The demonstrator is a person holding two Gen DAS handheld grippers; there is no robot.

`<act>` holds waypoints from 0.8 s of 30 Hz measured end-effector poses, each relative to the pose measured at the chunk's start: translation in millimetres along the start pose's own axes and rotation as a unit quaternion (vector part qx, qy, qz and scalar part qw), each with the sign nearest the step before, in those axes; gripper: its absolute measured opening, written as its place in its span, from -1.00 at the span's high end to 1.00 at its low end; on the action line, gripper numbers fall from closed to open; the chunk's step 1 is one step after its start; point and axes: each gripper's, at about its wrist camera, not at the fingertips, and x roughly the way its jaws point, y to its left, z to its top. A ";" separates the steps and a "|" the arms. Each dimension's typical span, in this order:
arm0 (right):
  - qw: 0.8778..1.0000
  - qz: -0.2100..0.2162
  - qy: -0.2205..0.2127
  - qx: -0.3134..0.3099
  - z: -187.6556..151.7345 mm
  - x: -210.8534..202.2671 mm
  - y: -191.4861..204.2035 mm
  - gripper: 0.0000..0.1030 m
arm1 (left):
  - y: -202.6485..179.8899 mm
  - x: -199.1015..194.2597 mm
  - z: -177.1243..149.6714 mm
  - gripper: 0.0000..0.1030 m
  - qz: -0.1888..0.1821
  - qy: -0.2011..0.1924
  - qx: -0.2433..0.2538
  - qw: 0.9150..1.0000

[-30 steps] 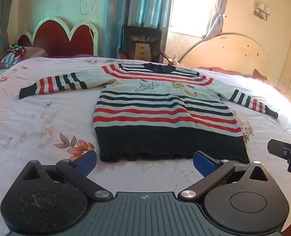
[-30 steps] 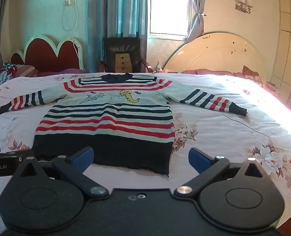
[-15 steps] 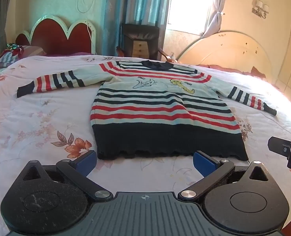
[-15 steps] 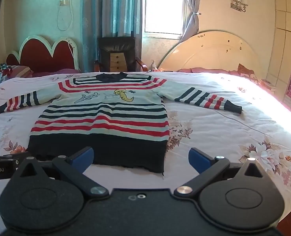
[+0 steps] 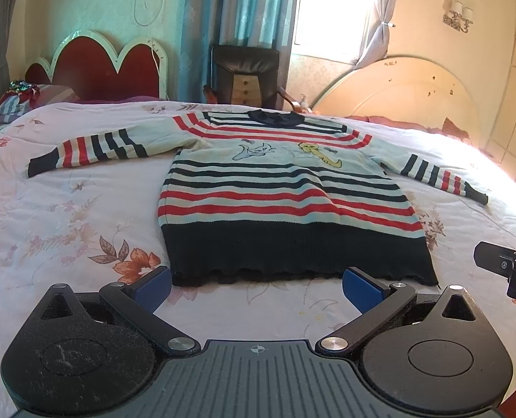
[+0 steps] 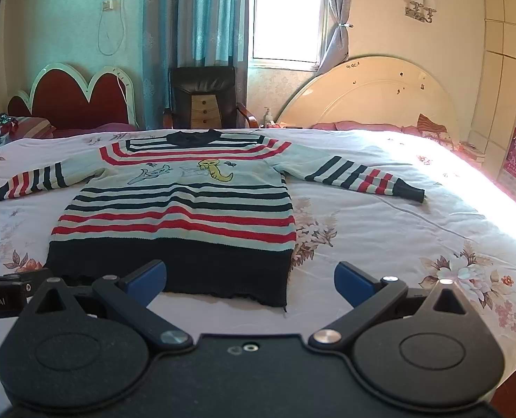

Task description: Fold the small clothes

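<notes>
Bedroom with teal curtains, bright window, dark red scalloped headboard and cream rounded headboard against the far wall; black leather armchair between them. White floral-print bedspread across the whole foreground. Small knitted sweater with red, navy and pale-blue stripes laid flat on the bedspread, face up, navy collar toward the far wall, wide navy hem nearest the cameras, both sleeves spread straight out to the sides. Cartoon motifs in blue and yellow on the chest. Left gripper low over the bedspread just short of the hem, blue-padded fingers spread wide apart, nothing between them, not touching the knit. Right gripper likewise released and empty, fingers wide, aimed at the hem's right corner, which lies between the two pads. Each gripper's black body visible at the edge of the other's view.
</notes>
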 end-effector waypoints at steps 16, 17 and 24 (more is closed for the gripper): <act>1.000 -0.001 0.002 0.000 1.5 -0.8 1.0 -0.98 | 0.3 -0.8 0.3 -1.00 0.002 0.000 0.000 1.000; 1.000 -0.001 0.002 -0.001 1.5 -0.7 1.2 -0.98 | 0.7 -1.1 0.2 -1.00 0.002 0.000 0.000 1.000; 1.000 0.000 0.003 -0.001 1.2 -0.2 2.3 -0.98 | 1.0 -1.5 0.6 -1.00 0.002 -0.001 0.002 1.000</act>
